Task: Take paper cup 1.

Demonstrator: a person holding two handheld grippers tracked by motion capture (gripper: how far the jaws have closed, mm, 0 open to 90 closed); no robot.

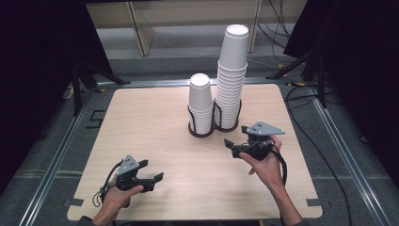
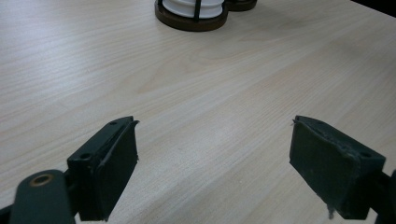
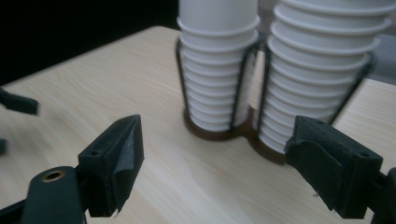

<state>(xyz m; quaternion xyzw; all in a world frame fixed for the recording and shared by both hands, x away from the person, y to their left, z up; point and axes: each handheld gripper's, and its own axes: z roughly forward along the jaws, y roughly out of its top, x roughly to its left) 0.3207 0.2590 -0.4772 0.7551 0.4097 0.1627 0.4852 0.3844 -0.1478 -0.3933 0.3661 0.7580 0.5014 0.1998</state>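
At the lower left of the high view, the left tool (image 1: pixel 151 180) rests low over the wooden surface (image 1: pixel 155 117), jaws spread with nothing between them; its own view shows bare wood grain between the two black pads. Further up and to the right, the right tool (image 1: pixel 233 145) is held above the surface in the person's right hand (image 1: pixel 266 162), its jaws also spread and empty, aimed toward the upper middle of the frame.

Just beyond it stands a dark two-ring wire cup holder (image 1: pixel 203 131). Its left ring holds the shorter stack of white paper cups (image 1: pixel 201 104), its right ring the taller stack of white paper cups (image 1: pixel 232 75). Both stacks stand upright, long axis vertical, cups apparently nested mouth down with closed bases on top, though the glare on the tops makes that hard to confirm.

The step in hand looks like an approach by the right tool toward the stacks. The next move likely calls for raising it to the top cup of one stack, setting the jaws either side of the cup wall, and pinching lightly so only one cup lifts straight up.
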